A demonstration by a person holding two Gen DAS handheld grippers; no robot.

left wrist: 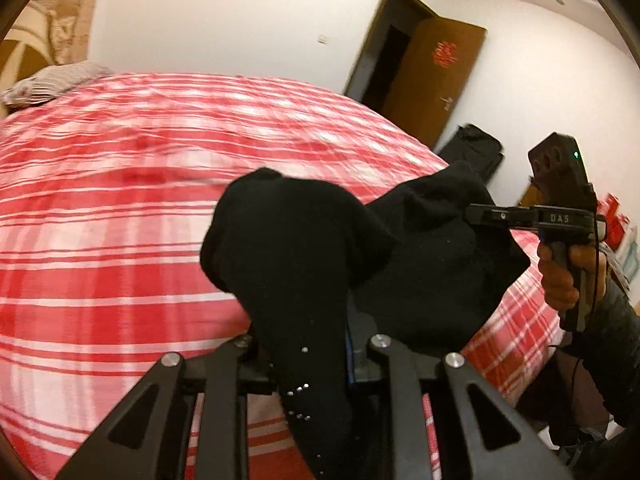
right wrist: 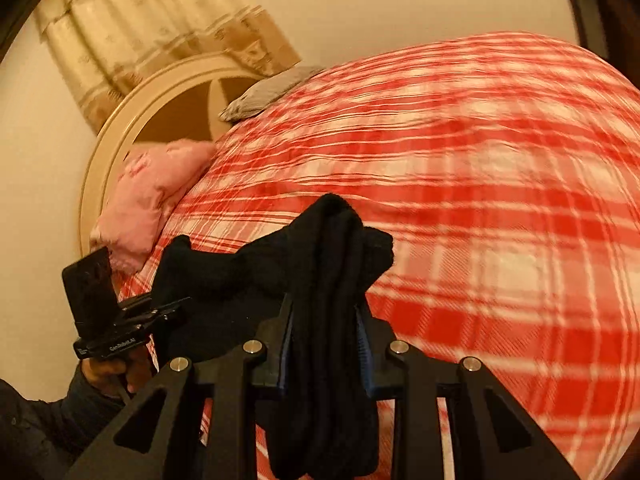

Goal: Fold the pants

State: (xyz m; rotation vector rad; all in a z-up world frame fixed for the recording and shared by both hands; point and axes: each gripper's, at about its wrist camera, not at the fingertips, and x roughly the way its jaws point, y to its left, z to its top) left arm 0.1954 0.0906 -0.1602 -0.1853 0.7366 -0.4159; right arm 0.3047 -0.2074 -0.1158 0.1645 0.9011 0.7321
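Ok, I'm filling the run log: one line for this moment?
stage: lift | left tongs: shut on black pants | right tongs: shut on black pants | pants: bunched, held above plaid bed

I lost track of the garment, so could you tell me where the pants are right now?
The pants hang bunched between both grippers above the bed, clamped by the left gripper and right gripper.

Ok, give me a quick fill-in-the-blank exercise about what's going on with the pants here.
1. Both grippers hold the ____ pants.
2. The pants hang above a red and white ____ bedspread.
3. The pillow by the headboard is ____.
4. The door stands ____.

Missing words: black; checked; pink; open
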